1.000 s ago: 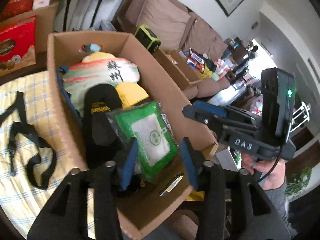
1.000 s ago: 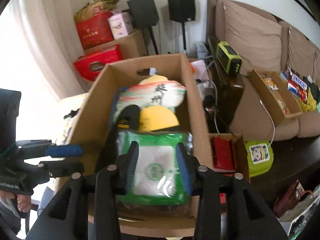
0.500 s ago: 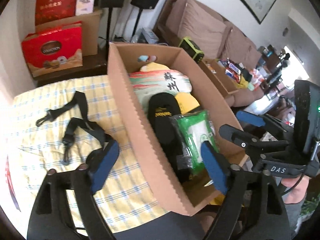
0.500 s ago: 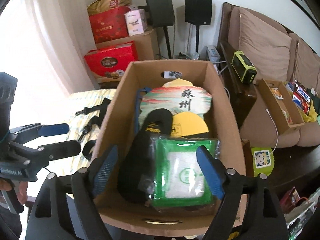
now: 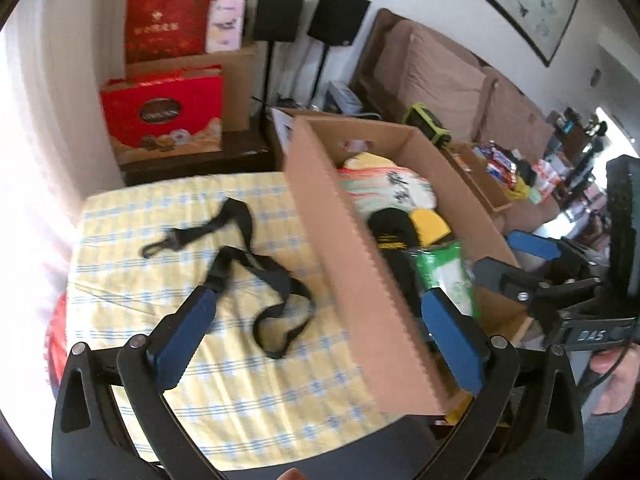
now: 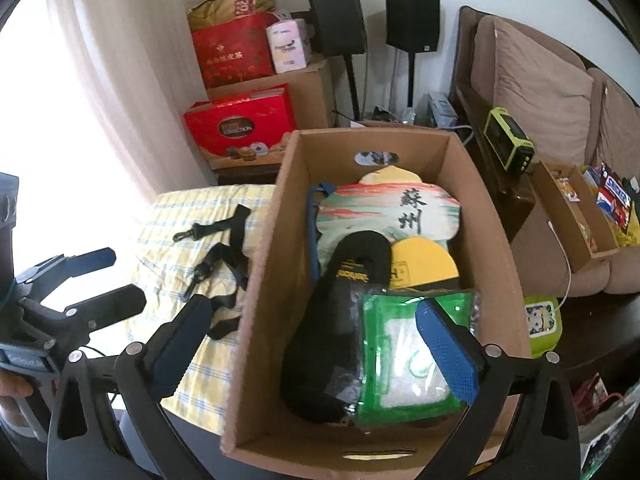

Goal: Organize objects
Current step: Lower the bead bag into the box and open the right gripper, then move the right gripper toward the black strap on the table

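An open cardboard box holds a green packet, a black cap, a yellow cap and a painted fan-shaped board. Left of the box, a black strap lies loose on a yellow checked cloth. My left gripper hovers over the box's left wall and the cloth, its jaws opening with nothing held. My right gripper hangs above the box's near end, jaws opening too, the green packet lying free below its right finger.
Red gift boxes and a brown carton stand behind the cloth, with two black speakers on stands. A sofa runs along the right, with a green radio and a snack tray near it.
Both grippers let go of the green packet, drew back and spread wide. The left view swung left from the box onto the cloth and strap.
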Available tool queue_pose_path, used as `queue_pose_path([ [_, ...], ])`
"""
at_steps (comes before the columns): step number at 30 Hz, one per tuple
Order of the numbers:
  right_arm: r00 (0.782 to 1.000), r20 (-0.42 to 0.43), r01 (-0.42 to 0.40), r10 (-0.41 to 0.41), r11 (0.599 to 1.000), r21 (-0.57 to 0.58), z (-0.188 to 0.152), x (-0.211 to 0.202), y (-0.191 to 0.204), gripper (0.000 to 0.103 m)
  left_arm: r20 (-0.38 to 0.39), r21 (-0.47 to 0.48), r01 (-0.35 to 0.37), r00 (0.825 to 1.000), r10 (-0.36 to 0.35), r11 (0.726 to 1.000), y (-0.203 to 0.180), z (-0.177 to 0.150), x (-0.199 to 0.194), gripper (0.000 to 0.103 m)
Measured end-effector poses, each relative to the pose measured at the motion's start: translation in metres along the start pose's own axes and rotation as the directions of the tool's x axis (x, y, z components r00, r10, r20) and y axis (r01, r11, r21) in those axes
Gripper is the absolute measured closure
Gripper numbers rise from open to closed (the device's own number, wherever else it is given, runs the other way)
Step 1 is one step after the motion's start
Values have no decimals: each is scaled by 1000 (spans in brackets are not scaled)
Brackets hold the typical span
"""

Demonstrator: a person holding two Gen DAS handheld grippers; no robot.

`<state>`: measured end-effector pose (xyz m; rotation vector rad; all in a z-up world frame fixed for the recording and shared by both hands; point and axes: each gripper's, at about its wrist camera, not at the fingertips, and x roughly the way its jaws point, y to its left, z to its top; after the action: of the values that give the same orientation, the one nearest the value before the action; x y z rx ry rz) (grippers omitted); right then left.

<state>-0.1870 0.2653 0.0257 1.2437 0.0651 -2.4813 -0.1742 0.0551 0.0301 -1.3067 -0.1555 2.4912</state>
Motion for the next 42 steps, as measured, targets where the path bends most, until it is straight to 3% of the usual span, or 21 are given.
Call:
queue_pose_path([
  [4,1000,0,-3,3,999,-36,3,3,16,0,9,-17,-52,999,53,998,23,-2,-5,0],
  [10,998,4,-62,62,995,-74,8,11,44,1,-16,-84,-76,997,75,994,67,-14,-1,0],
  [17,989,-66,-134,129,988,-75,22,38,72,10,-80,-43,-28,997,24,999,83,-47,21,7],
  [22,988,-107,-124,110,984,-130,40,58,98,20,-85,-72,-50,995,44,996,100,-57,33,9],
  [24,986,-128,-121,103,983,-140,48,70,106,24,-79,-81,-52,996,45,995,107,-58,36,15],
  [27,977,-167,-150,130,982,-113,52,87,112,35,-78,-85,-79,994,72,993,120,-56,41,21],
  [30,970,-197,-159,141,984,-81,52,108,120,38,-71,-126,-101,993,93,987,141,-53,43,21],
  [32,966,-216,-158,143,986,-57,49,123,125,46,-61,-139,-132,990,125,981,155,-49,43,21],
  [42,948,-280,-146,151,988,41,28,187,145,58,-60,-147,-218,975,212,965,203,-23,62,27],
])
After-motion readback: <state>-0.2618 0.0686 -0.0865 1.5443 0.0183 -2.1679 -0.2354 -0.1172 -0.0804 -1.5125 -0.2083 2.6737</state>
